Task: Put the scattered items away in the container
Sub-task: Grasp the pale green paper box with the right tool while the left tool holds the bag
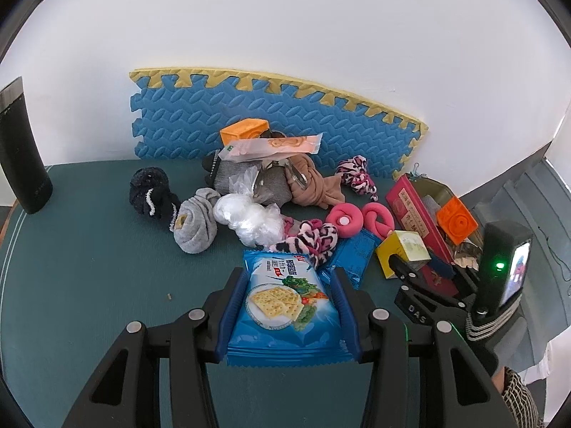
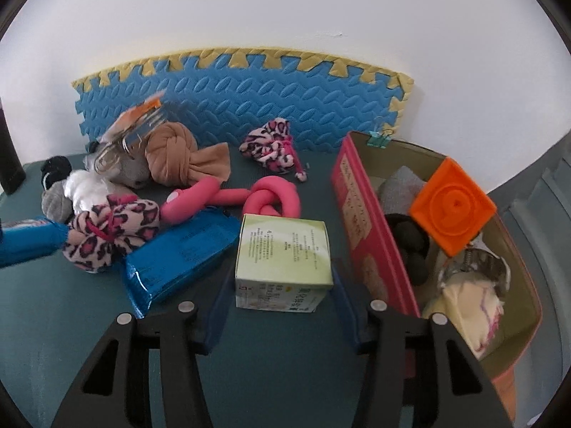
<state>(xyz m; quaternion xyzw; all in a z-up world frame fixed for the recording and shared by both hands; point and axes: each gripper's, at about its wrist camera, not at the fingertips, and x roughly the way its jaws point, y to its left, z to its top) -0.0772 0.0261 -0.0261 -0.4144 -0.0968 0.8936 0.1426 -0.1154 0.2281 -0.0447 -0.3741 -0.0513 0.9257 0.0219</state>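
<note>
My left gripper is shut on a blue cracker packet, whose sides sit against both blue pads just above the green table. My right gripper is shut on a small green-and-white carton, beside the red wall of the open cardboard container. From the left wrist view the right gripper holds the carton next to the container. Inside the container lie an orange square block, black balls and a pale pouch.
Scattered on the table are leopard-print scrunchies, a knotted pink tube, a blue foil pack, a tan knotted cloth, grey and black socks and a plastic bag. A black tumbler stands far left. A blue foam mat leans on the wall.
</note>
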